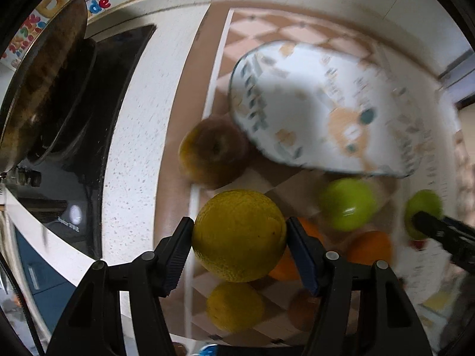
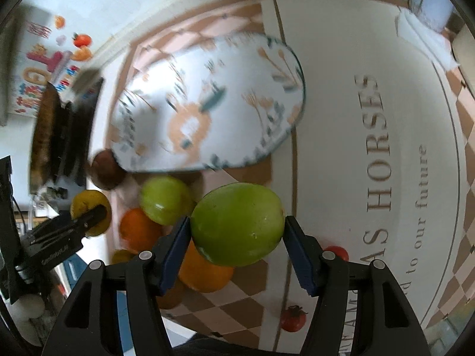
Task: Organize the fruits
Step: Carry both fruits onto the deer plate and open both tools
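My left gripper (image 1: 240, 238) is shut on a yellow lemon-like fruit (image 1: 239, 234) and holds it above the table. My right gripper (image 2: 237, 231) is shut on a green apple (image 2: 237, 224), also lifted. An oval patterned plate (image 1: 323, 109) lies beyond both; it also shows in the right wrist view (image 2: 207, 103). On the checkered cloth lie a brownish apple (image 1: 213, 151), a second green apple (image 1: 347, 203), oranges (image 1: 369, 247) and a smaller yellow fruit (image 1: 234, 305). The right gripper with its apple shows at the left view's right edge (image 1: 423, 218).
A black stove with a dark pan (image 1: 44, 95) stands at the left on the white speckled counter (image 1: 133, 148). Small red tomatoes (image 2: 292, 317) lie near the cloth's lettering. The left gripper shows in the right wrist view (image 2: 92, 218).
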A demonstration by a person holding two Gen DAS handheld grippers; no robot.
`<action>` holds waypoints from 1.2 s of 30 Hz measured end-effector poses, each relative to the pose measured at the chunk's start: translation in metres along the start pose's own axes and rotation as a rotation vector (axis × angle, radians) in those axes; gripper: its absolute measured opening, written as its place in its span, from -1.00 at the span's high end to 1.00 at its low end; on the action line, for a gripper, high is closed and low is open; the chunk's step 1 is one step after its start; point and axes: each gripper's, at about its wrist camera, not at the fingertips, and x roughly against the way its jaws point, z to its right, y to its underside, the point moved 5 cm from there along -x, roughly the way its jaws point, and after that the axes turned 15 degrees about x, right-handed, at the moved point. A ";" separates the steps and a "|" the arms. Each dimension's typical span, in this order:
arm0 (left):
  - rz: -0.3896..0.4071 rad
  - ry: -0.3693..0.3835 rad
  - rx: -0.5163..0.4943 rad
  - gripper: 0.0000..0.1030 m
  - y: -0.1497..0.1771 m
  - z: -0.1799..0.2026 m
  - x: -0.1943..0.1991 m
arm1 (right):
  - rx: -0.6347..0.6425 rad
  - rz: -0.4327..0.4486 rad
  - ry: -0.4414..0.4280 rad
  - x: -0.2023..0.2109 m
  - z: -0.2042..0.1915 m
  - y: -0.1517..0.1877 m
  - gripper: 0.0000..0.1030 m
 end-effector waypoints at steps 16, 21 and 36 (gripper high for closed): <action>-0.063 0.151 0.028 -0.19 -0.113 0.079 -0.023 | 0.087 0.028 0.065 -0.047 -0.001 -0.124 -0.27; -0.123 0.128 0.040 -0.19 -0.127 0.089 -0.052 | 0.133 0.006 0.091 -0.059 -0.001 -0.139 -0.28; -0.016 0.032 0.004 -0.74 -0.131 0.089 -0.033 | 0.092 0.002 0.238 -0.022 0.014 -0.128 -0.81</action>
